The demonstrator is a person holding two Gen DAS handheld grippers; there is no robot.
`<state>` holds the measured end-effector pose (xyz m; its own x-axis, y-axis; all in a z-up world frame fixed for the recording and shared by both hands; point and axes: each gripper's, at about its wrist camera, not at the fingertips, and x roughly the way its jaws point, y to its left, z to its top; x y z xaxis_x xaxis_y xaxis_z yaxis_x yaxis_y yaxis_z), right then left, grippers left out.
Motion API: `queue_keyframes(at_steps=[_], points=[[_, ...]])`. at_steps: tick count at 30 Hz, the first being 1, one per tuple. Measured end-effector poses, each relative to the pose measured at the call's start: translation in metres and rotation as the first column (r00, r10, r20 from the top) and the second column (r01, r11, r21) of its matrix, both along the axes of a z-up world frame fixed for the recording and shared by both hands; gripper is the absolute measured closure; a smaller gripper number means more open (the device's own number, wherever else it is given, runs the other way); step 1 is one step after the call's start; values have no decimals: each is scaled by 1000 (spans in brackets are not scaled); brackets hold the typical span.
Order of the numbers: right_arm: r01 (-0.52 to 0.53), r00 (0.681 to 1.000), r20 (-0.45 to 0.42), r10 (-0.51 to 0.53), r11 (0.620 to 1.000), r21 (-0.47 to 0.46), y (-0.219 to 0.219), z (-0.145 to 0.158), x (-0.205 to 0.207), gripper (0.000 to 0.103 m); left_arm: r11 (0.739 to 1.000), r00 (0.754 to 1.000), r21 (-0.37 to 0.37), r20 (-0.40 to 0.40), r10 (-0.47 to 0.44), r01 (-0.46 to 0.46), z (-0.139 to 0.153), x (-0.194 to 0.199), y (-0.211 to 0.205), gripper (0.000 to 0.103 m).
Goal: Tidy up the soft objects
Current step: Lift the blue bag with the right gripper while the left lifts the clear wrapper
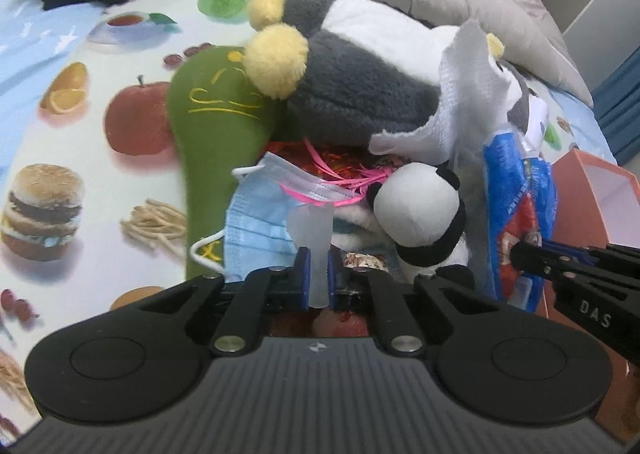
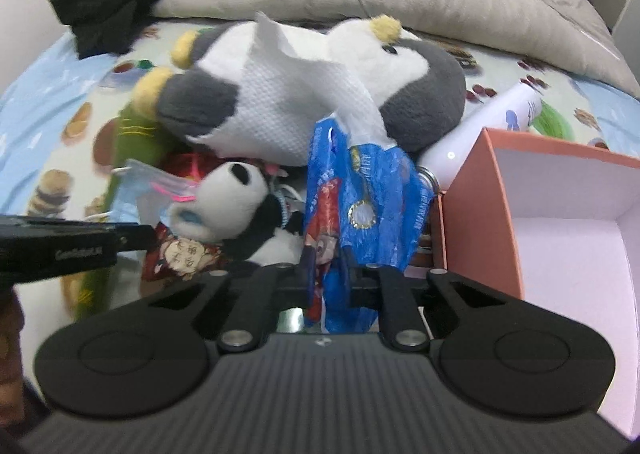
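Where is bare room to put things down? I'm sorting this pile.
Free: the inside of the pink box, right of the blue plastic bag, and the printed sheet left of the green plush. Crowded: around the panda plush.

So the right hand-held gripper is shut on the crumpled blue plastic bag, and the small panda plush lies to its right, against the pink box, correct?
Not quite. The right hand-held gripper is shut on the crumpled blue plastic bag, but the small panda plush lies to the bag's left, away from the pink box, as the right wrist view shows.
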<state>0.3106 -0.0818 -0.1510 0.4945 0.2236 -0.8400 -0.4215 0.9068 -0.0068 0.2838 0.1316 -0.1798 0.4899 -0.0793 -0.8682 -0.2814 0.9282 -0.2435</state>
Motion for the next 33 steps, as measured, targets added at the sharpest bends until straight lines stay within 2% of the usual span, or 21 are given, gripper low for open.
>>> queue_keyframes(at_steps=[2, 6, 13, 20, 24, 25, 27, 28, 29, 32, 33], points=[[0, 1000, 3, 0, 1000, -1, -3, 4, -6, 87, 1000, 1000, -2, 5, 5, -5, 6, -8, -2, 99], [-19, 999, 28, 18, 1000, 21, -13, 3, -16, 87, 1000, 998, 15, 58, 6, -7, 15, -23, -9, 100], [-29, 996, 85, 24, 998, 56, -34, -12, -53, 88, 999, 993, 30, 115, 9, -13, 1, -54, -25, 102], [-44, 993, 110, 38, 998, 48, -42, -27, -100, 87, 1000, 985, -1, 171, 28, -28, -10, -76, -20, 101], [-30, 994, 109, 20, 995, 93, -45, -31, -115, 77, 999, 981, -13, 192, 34, -32, -8, -72, -11, 99], [-30, 994, 107, 18, 993, 112, -46, -30, -117, 67, 999, 981, -2, 190, 33, -33, -9, -69, -9, 98], [-24, 994, 113, 10, 992, 127, -47, -29, -123, 56, 999, 982, -2, 183, 43, -44, -11, -62, -4, 96], [-21, 992, 124, 4, 991, 135, -47, -26, -126, 55, 999, 982, -15, 183, 50, -48, -12, -60, -2, 94], [-22, 991, 136, 1, 989, 149, -48, -24, -130, 55, 998, 982, -24, 178, 55, -52, -15, -56, 0, 89], [-14, 988, 157, -9, 989, 149, -47, -25, -133, 45, 997, 985, -10, 158, 75, -75, -22, -45, 3, 70], [-9, 987, 163, -13, 991, 131, -47, -27, -132, 45, 997, 984, -5, 160, 77, -77, -23, -43, 3, 69]])
